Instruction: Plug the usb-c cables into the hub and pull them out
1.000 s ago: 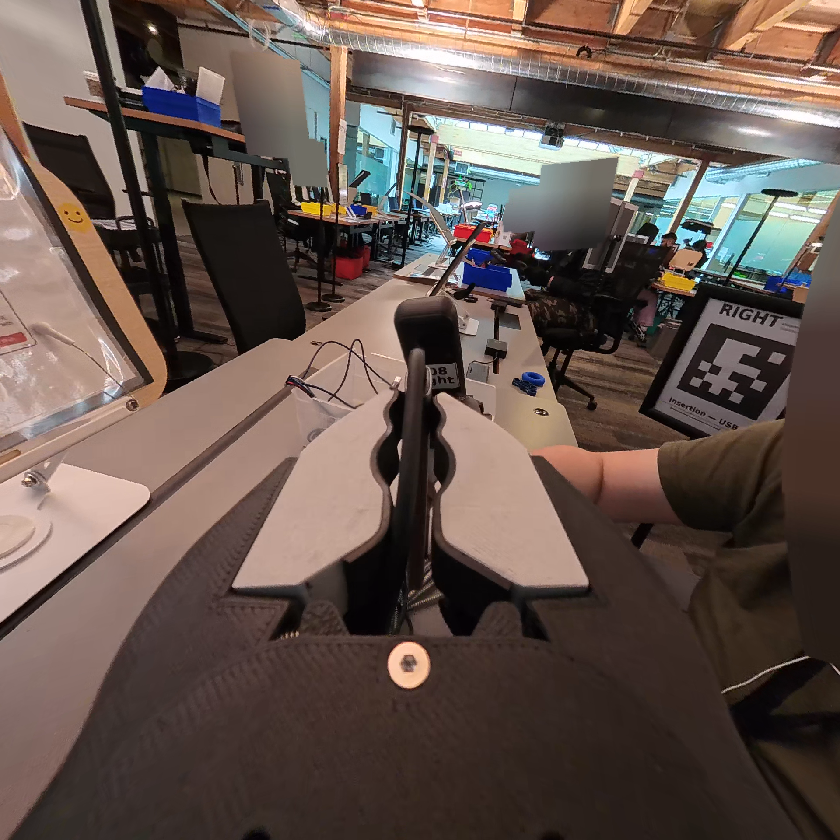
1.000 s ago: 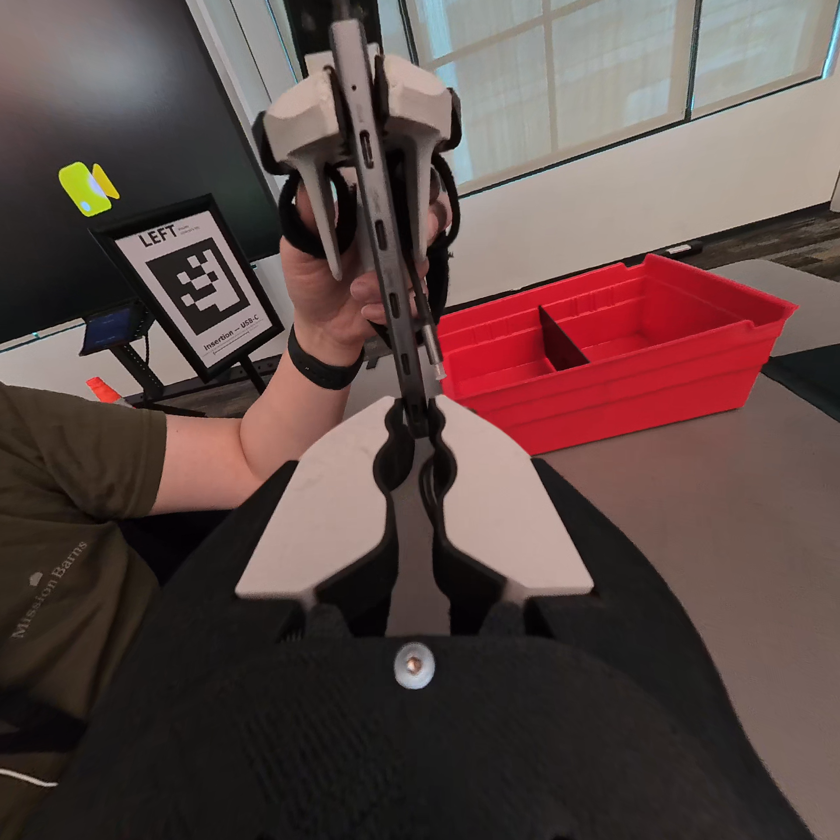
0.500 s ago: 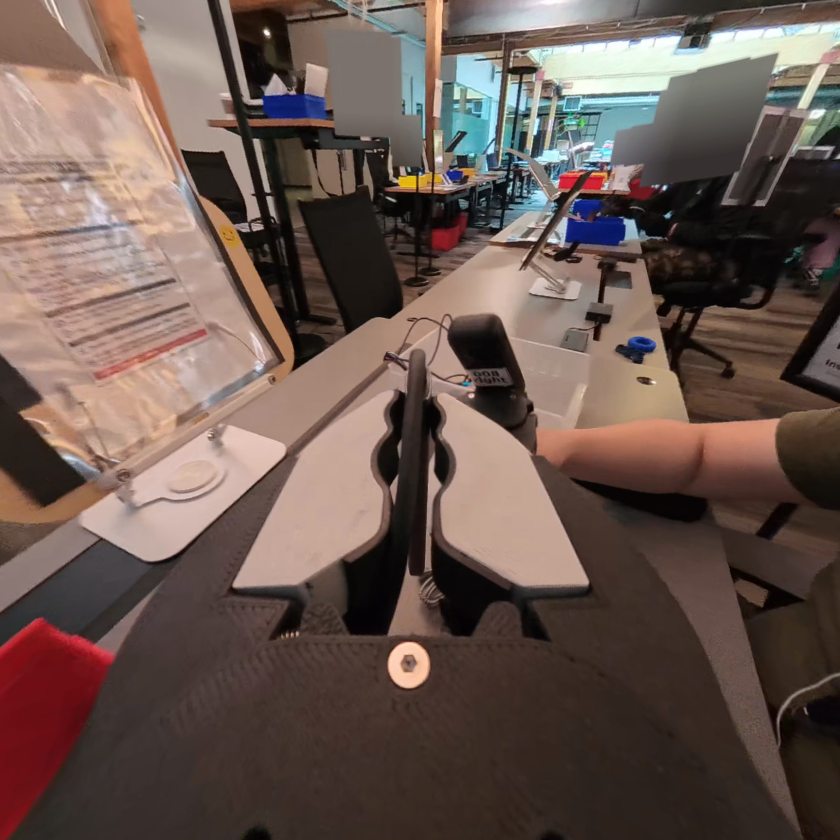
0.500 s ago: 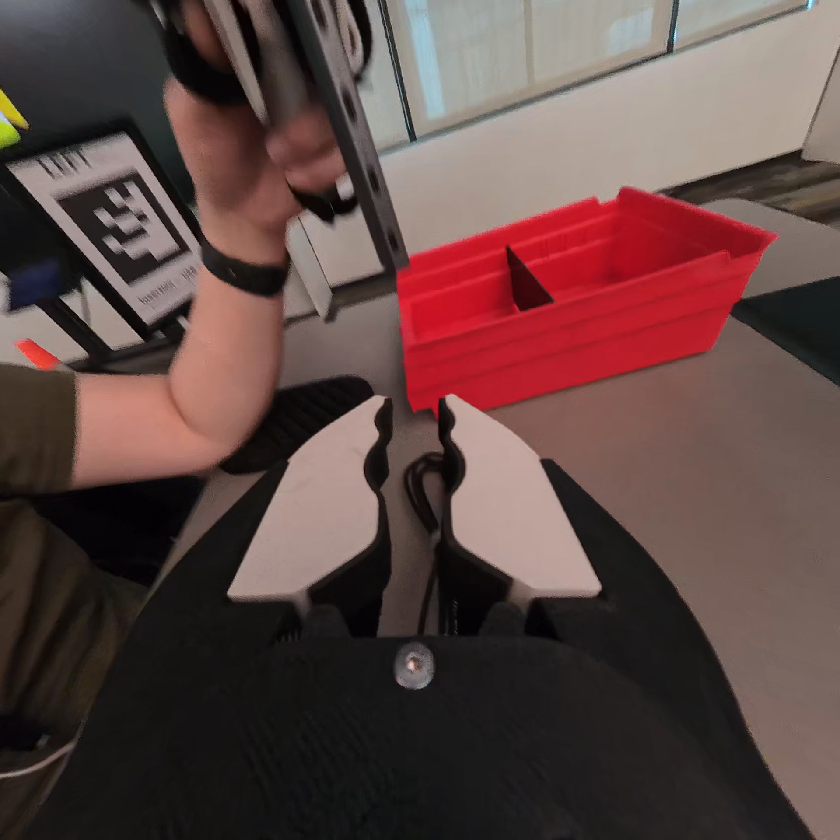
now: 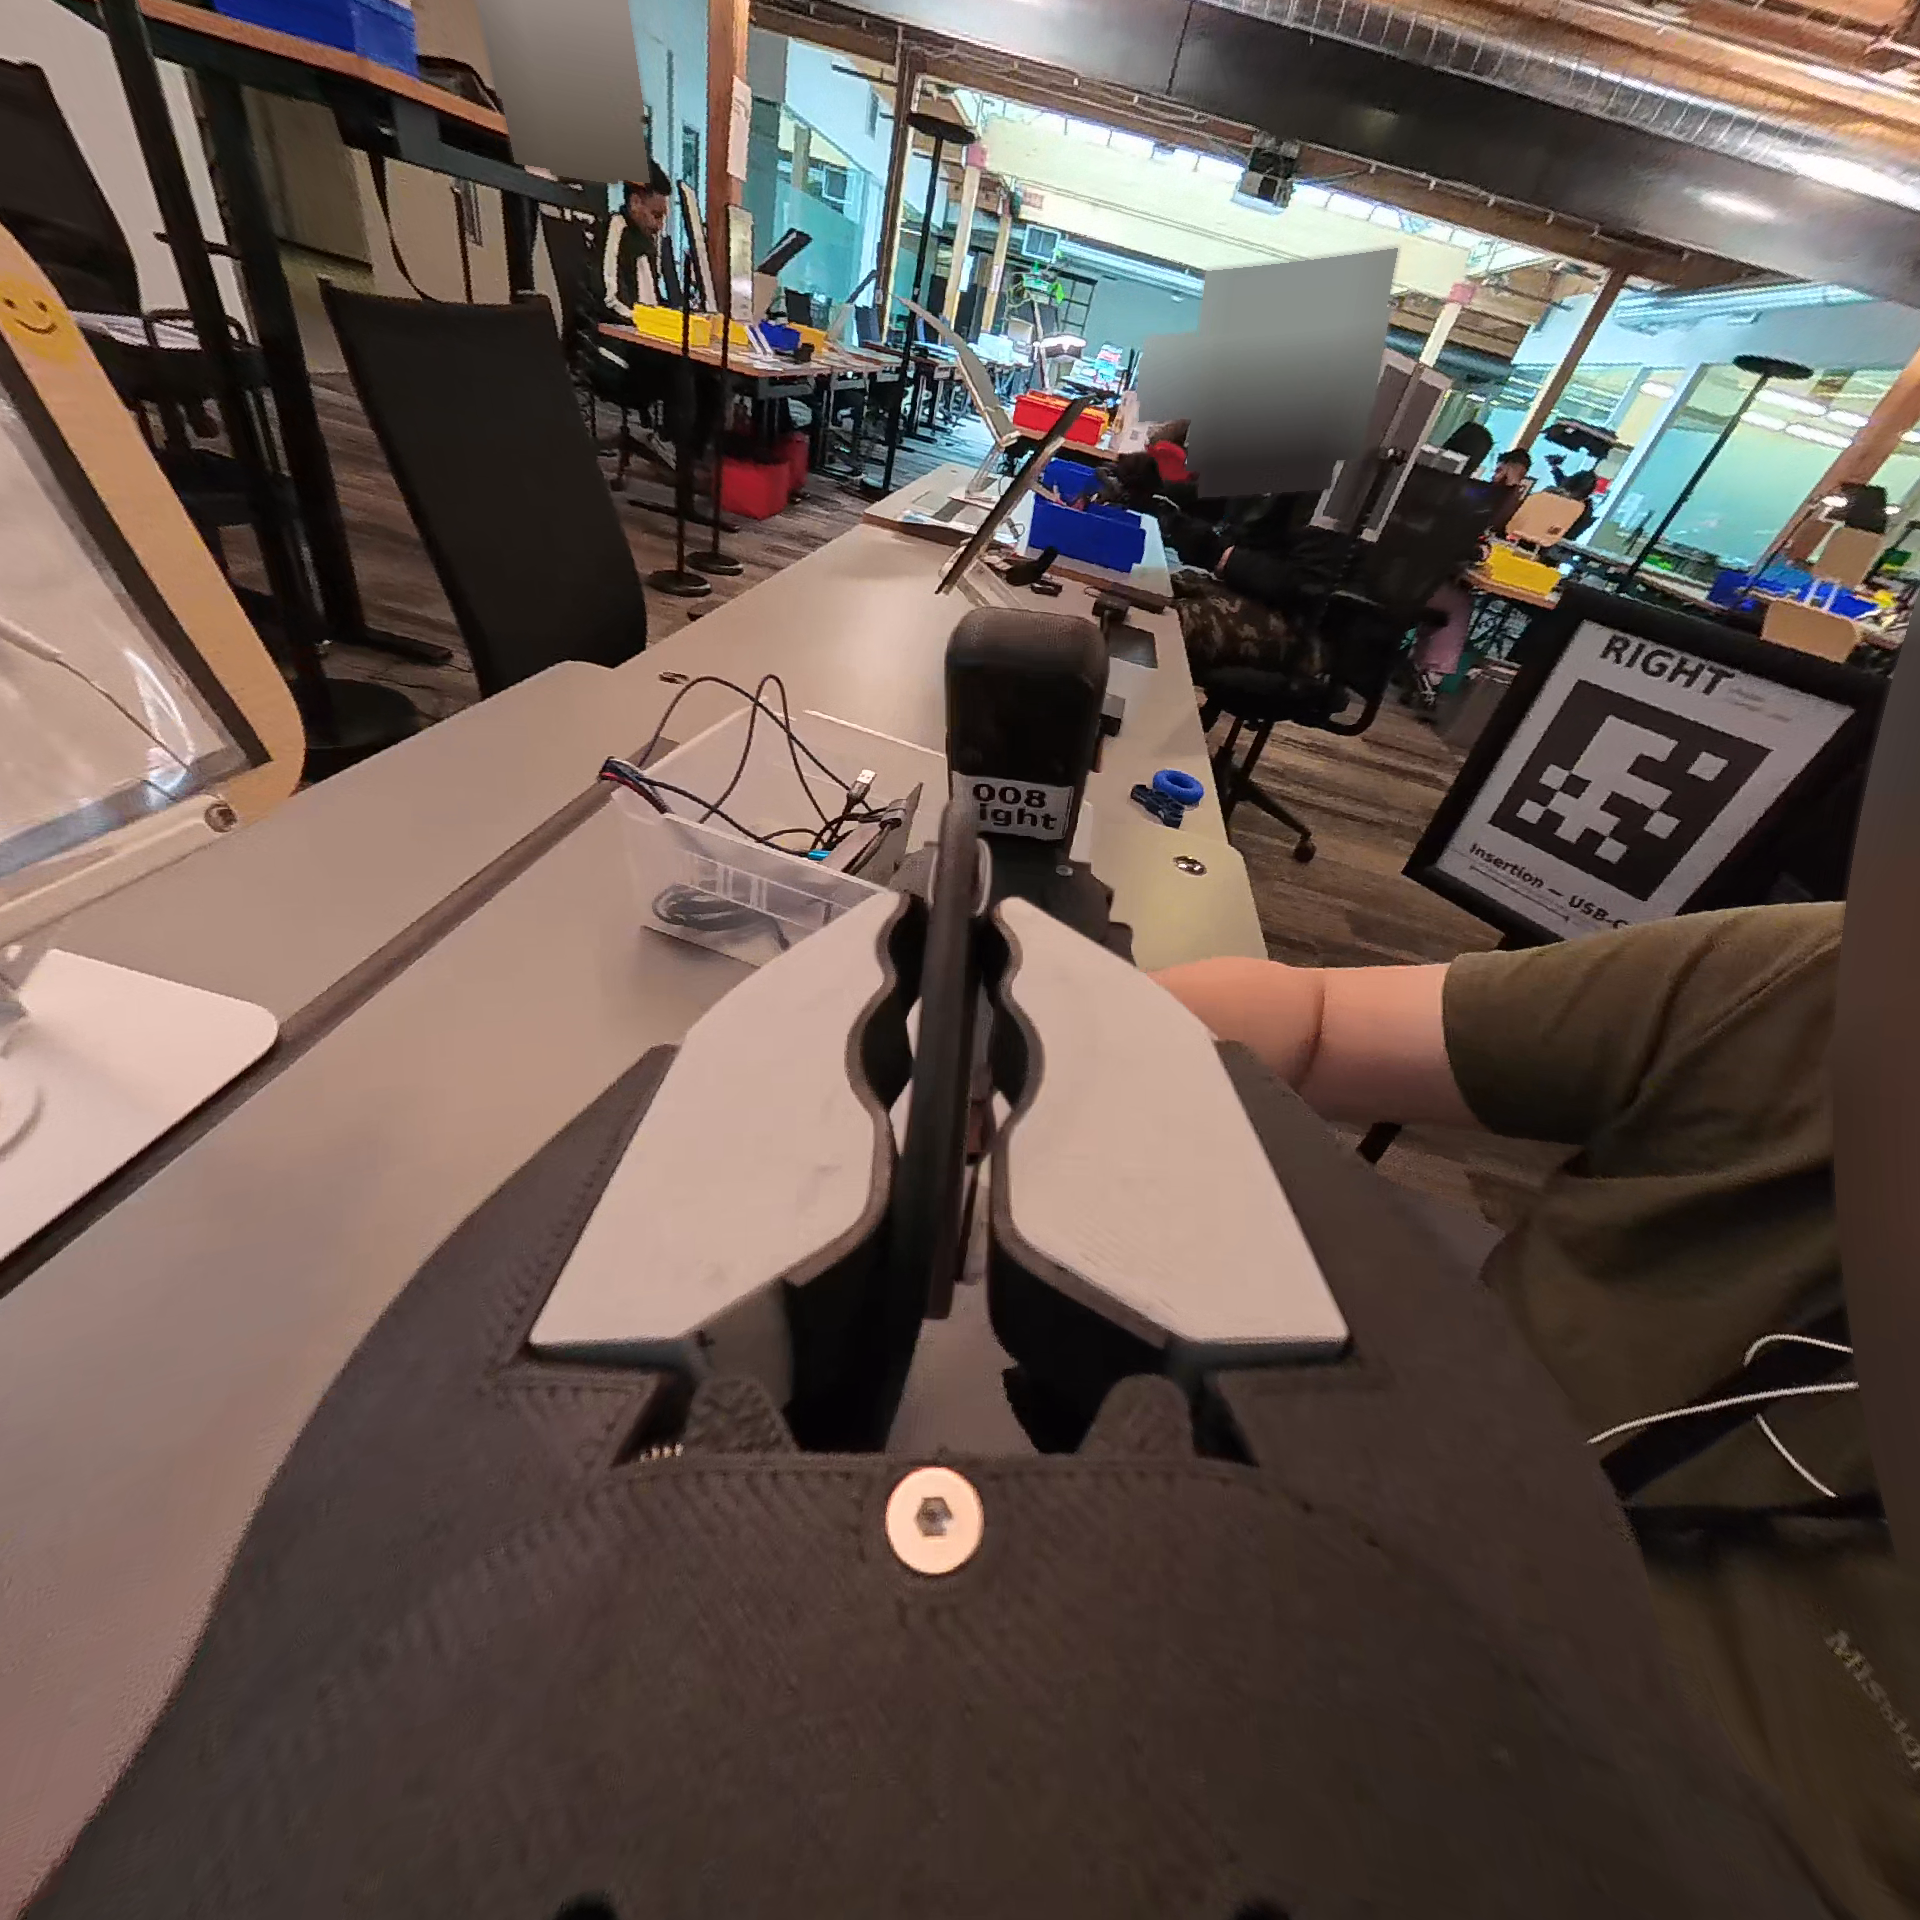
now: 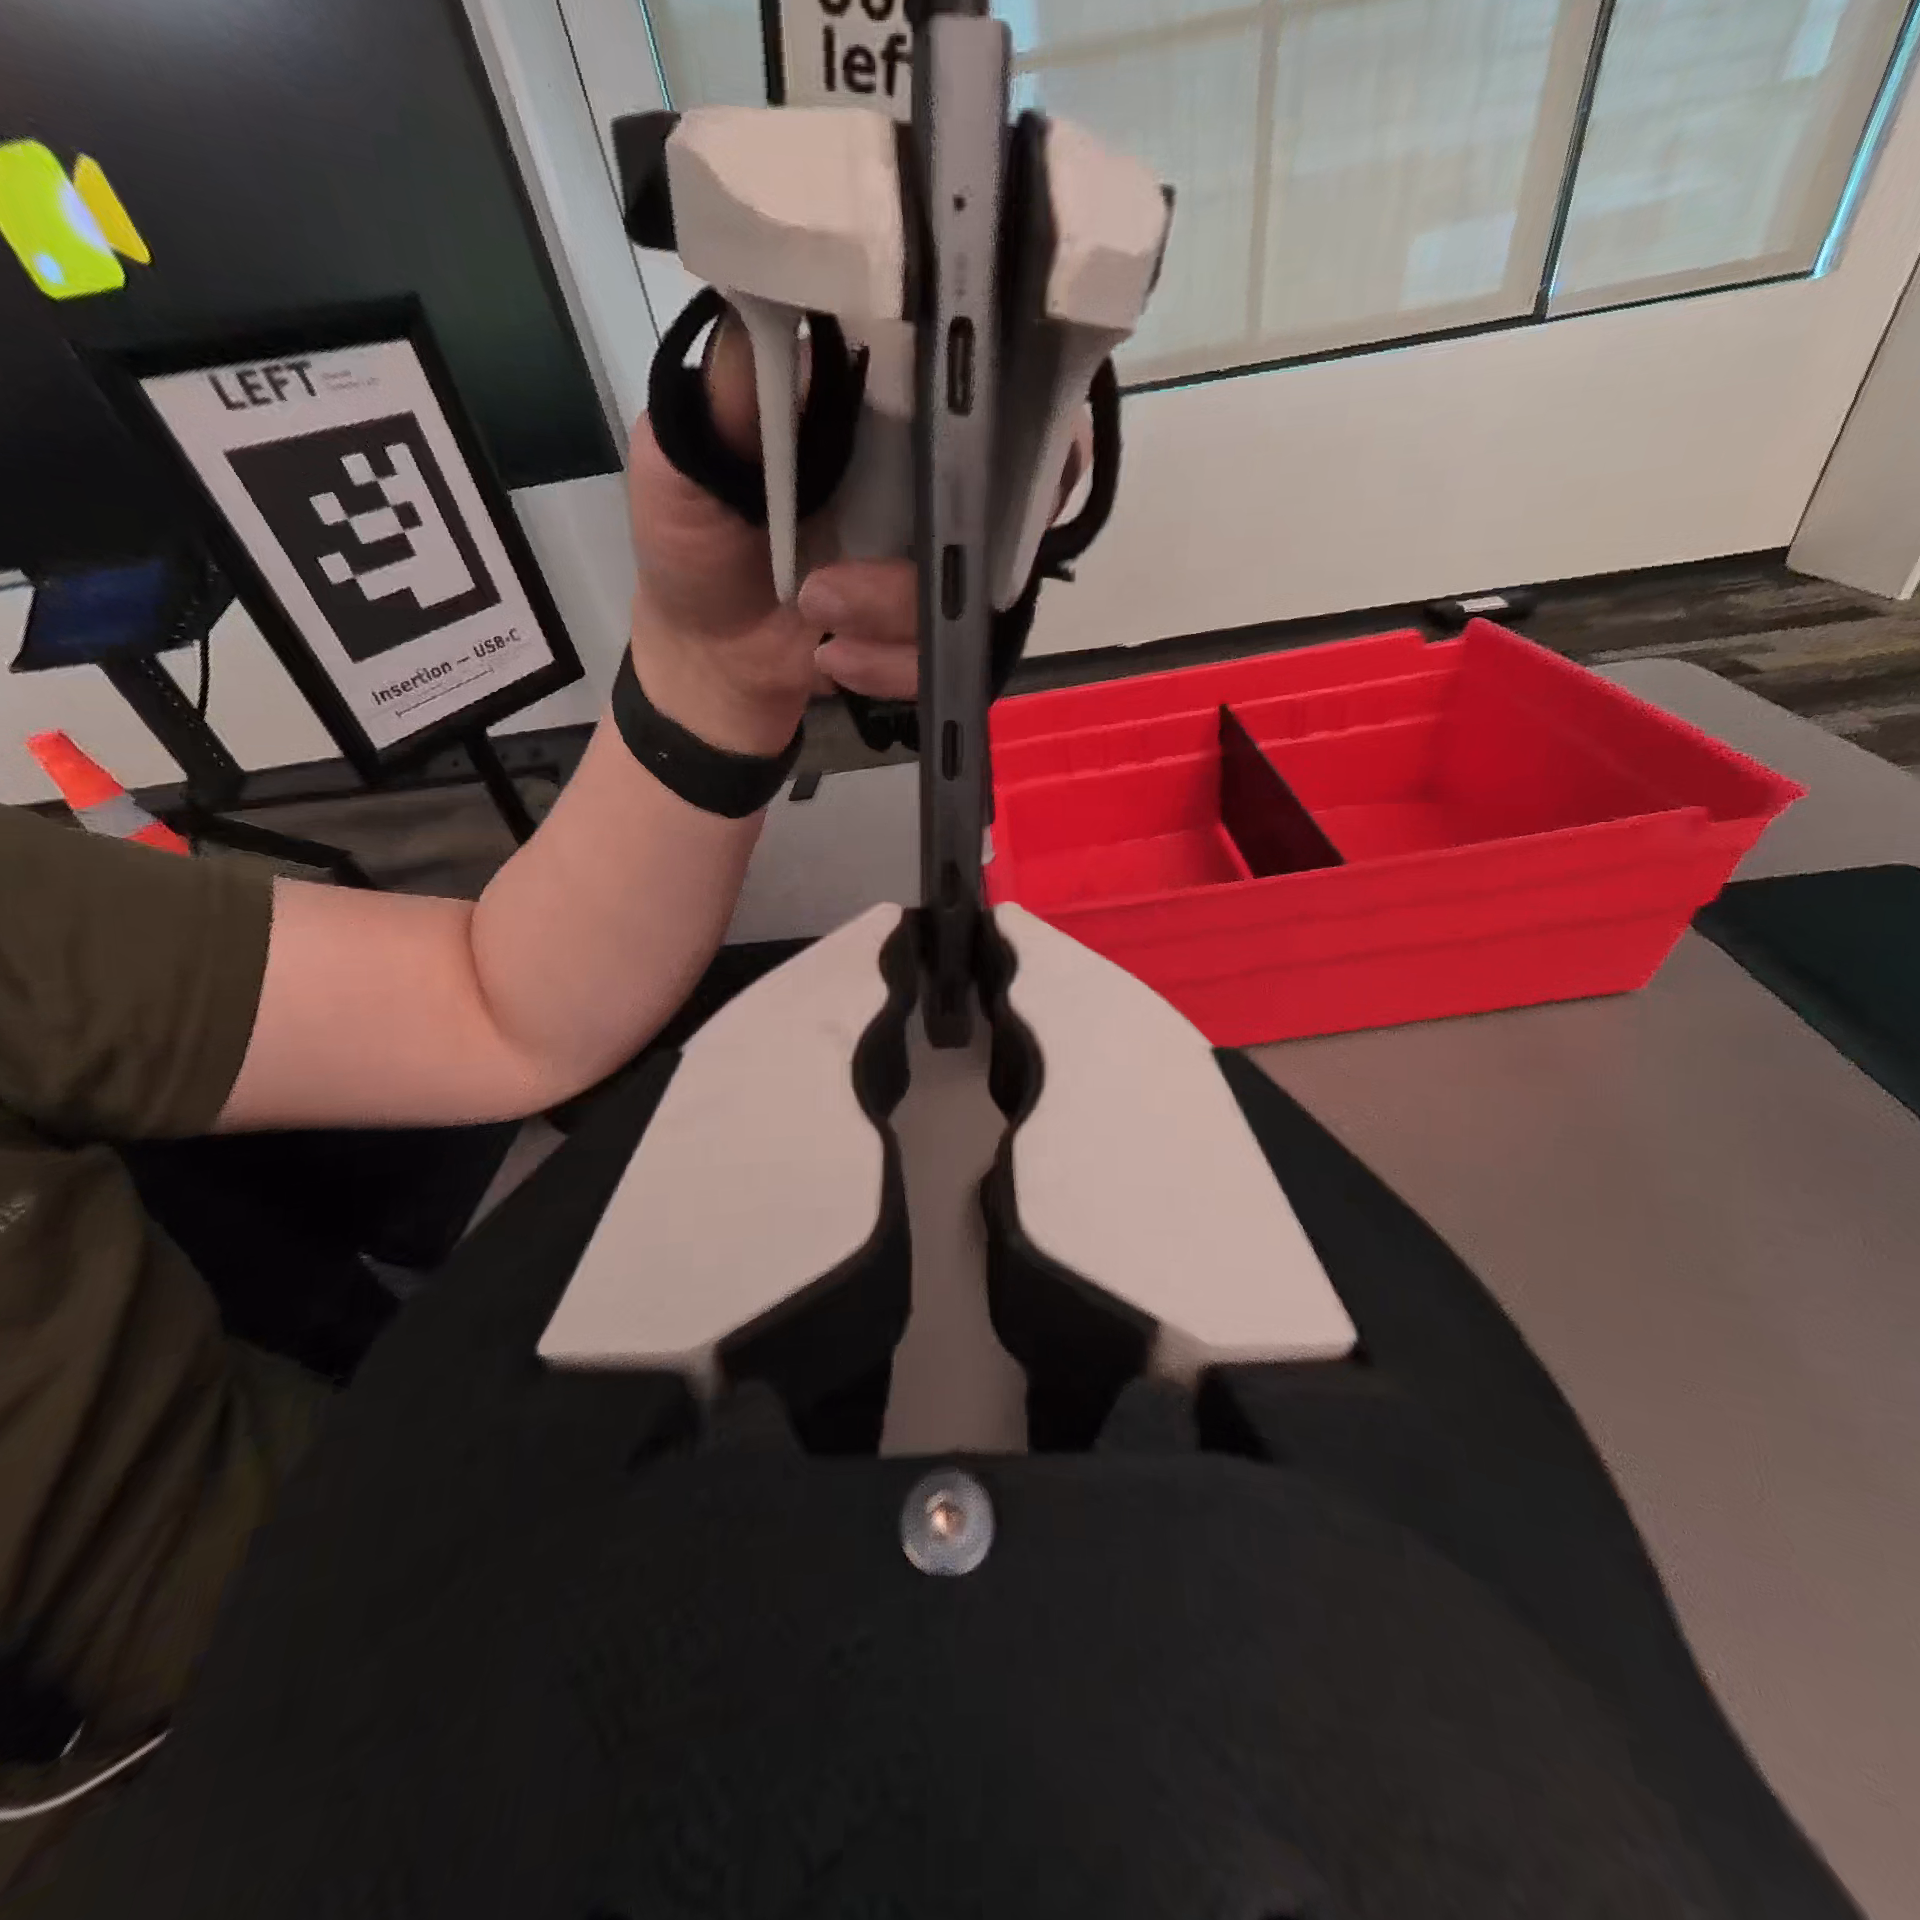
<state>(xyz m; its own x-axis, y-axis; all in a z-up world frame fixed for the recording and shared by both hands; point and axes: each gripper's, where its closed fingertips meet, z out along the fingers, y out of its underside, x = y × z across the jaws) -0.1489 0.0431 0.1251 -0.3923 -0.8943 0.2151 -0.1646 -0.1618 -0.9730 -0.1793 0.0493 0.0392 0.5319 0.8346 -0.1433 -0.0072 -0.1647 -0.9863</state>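
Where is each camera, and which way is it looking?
Left wrist view: sits on the left claw, looks along the grey table past a clear bin of cables into the big workroom; shows that claw's fingers shut on the dark hub, the right claw's handle, a forearm.
Right wrist view: sits on the right claw, looks toward the windows and a red bin; shows its fingers, the left claw and a hand.
Shared: the hub, both claws, the table.

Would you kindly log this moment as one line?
left gripper: shut on hub | right gripper: at hub's lower end, grip unclear
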